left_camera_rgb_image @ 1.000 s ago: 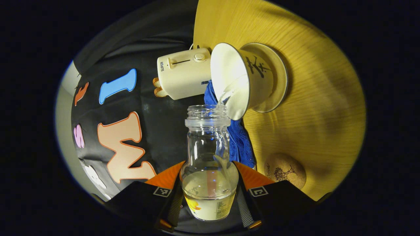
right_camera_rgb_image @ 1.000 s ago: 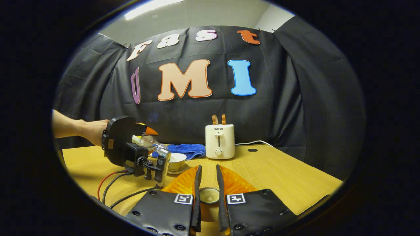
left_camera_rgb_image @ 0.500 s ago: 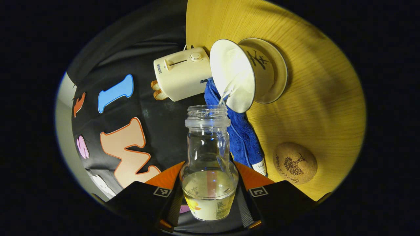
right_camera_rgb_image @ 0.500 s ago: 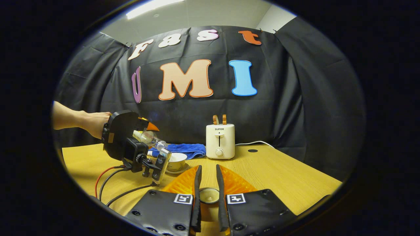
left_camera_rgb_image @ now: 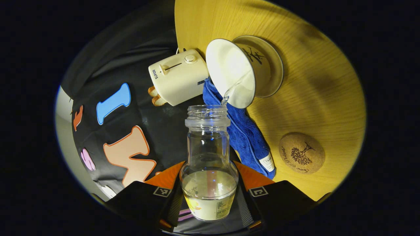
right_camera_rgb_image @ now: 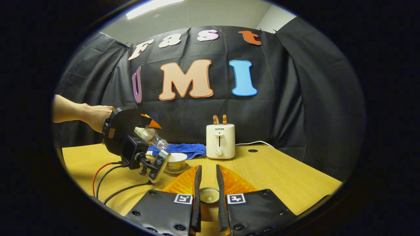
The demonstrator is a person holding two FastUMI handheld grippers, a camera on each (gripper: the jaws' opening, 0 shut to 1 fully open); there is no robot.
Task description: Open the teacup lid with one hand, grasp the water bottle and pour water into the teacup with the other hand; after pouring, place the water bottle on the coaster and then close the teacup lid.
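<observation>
Left gripper [left_camera_rgb_image: 210,188] is clamping the clear glass water bottle [left_camera_rgb_image: 209,157], trickling water into the white teacup [left_camera_rgb_image: 237,70] ahead. Right gripper [right_camera_rgb_image: 208,183] is pinching the small white lid [right_camera_rgb_image: 209,195] near the yellow wooden surface [right_camera_rgb_image: 279,173]; round cork coaster [left_camera_rgb_image: 301,152] is lying right of the bottle.

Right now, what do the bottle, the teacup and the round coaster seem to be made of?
Bottle: clear glass or hard plastic, glossy; the water and cloth show through it, but the look leaves it open.
Teacup: probably glazed ceramic; smooth white, with a dark painted mark.
Coaster: likely cork; tan, speckled, matte, with a printed tree.
</observation>
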